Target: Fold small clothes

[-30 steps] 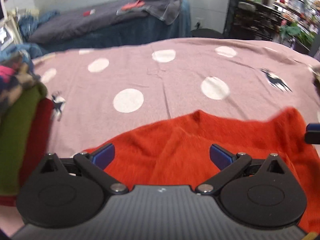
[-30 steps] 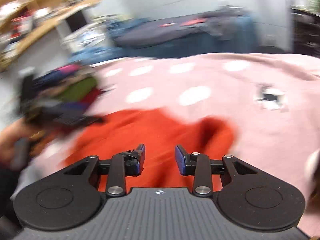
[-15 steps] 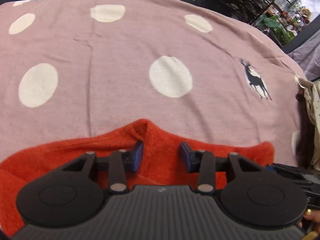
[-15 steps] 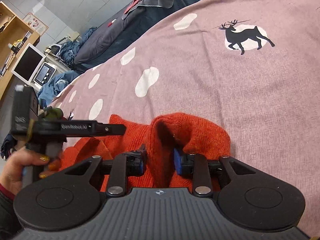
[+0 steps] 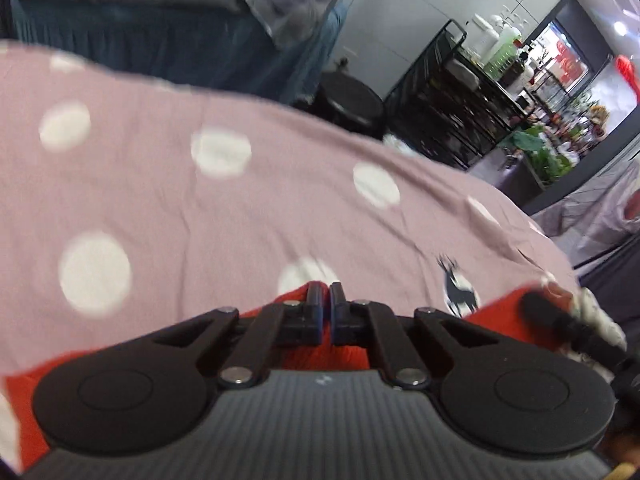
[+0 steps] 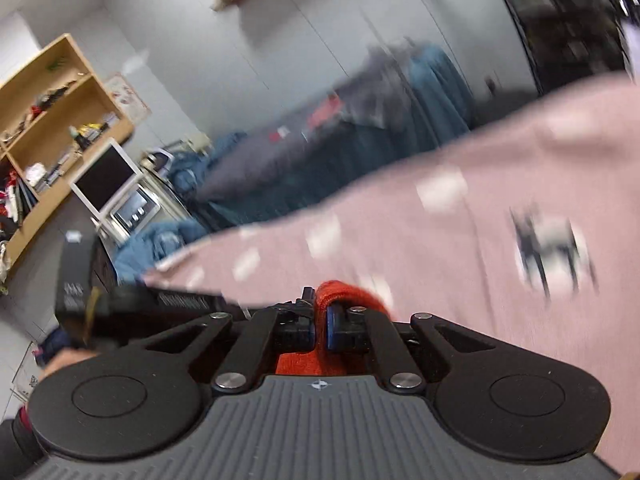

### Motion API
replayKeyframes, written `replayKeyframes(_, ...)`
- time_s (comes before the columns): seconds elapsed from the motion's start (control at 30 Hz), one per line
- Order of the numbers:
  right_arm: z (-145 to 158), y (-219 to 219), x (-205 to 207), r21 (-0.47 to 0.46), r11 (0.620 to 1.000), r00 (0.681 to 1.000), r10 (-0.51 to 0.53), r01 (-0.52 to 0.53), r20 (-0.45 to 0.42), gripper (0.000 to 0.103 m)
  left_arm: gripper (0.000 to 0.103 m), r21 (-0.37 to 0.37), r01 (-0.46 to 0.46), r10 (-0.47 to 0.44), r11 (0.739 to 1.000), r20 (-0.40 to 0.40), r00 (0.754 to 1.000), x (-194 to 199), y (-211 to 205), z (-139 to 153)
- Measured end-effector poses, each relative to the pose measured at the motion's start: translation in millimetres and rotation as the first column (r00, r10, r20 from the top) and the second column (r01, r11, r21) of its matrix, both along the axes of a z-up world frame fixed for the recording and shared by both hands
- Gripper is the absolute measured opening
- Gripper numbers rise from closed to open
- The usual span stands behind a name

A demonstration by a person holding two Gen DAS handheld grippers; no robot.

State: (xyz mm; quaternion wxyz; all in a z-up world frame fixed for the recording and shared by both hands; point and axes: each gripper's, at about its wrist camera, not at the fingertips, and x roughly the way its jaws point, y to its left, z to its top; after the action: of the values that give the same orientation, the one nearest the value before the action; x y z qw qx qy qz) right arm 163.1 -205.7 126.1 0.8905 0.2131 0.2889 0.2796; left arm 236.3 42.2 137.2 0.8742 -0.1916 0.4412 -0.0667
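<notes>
A red knitted garment point(image 5: 304, 356) lies on the pink dotted bedspread point(image 5: 160, 184) and is lifted at its far edge. My left gripper point(image 5: 325, 300) is shut on that edge, with red cloth showing in the thin slit between its pads. In the right wrist view, my right gripper point(image 6: 319, 316) is shut on a bunched fold of the red garment point(image 6: 344, 294) that bulges above the fingertips. The left gripper point(image 6: 132, 300) shows at that view's left, held by a hand point(image 6: 60, 360). The right gripper point(image 5: 560, 326) pokes in at the left wrist view's right edge, over the cloth.
The bedspread point(image 6: 480, 240) carries white dots and a black deer print point(image 5: 460, 292). Behind it stand a dark covered bed point(image 5: 160, 24), a black stool point(image 5: 348, 100), a black rack with bottles point(image 5: 472, 92), a wooden shelf point(image 6: 52, 100) and a white monitor point(image 6: 108, 178).
Both grippers have shut on the red garment and lifted its edge. Both views have tilted up, from the bedspread toward the room, and are blurred with motion.
</notes>
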Motion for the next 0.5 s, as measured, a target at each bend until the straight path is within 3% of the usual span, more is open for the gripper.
replayKeyframes(0.03, 14, 2, 11, 0.024, 1.000, 0.999, -0.003, 0.002, 0.035, 0.008, 0.012, 0.015, -0.020, 0.020, 1.000, 0.024, 1.000, 3, 2, 11)
replayKeyframes(0.1, 33, -2, 36, 0.118, 0.991, 0.997, -0.065, 0.061, 0.035, 0.008, 0.048, -0.026, -0.060, 0.061, 0.998, 0.060, 0.996, 4, 12, 29)
replayKeyframes(0.13, 34, -6, 50, 0.170, 0.979, 0.993, -0.116, 0.115, -0.008, 0.011, 0.095, -0.039, -0.078, 0.081, 0.996, 0.070, 0.994, 2, 17, 34)
replayKeyframes(0.2, 24, -9, 78, 0.181, 0.966, 0.974, -0.157, 0.186, -0.161, 0.060, 0.103, -0.004, -0.095, 0.095, 0.996, 0.080, 0.992, -3, 21, 37)
replayKeyframes(0.23, 16, -7, 84, 0.139, 0.973, 0.964, -0.150, 0.184, -0.221, 0.103, 0.103, 0.036, -0.085, 0.083, 0.996, 0.074, 0.994, -6, 21, 33)
replayKeyframes(0.33, -3, 1, 62, 0.029, 0.994, 0.985, -0.103, 0.108, -0.139, 0.102, 0.103, 0.150, -0.056, 0.050, 0.987, 0.047, 0.998, -29, 27, 13)
replayKeyframes(0.4, -21, 17, 47, -0.123, 0.992, 0.994, -0.020, 0.007, -0.105, 0.103, 0.103, 0.187, -0.072, 0.073, 0.980, 0.001, 0.997, -38, 33, -7)
replayKeyframes(0.43, -32, 30, 40, -0.238, 0.971, 0.996, 0.005, -0.026, -0.085, 0.102, 0.103, 0.188, -0.080, 0.088, 0.979, -0.036, 0.995, -40, 37, -16)
replayKeyframes(0.5, -53, 48, 31, -0.477, 0.879, 0.999, -0.026, 0.014, -0.019, 0.099, 0.103, 0.152, -0.084, 0.099, 0.985, -0.094, 0.991, -47, 45, -34)
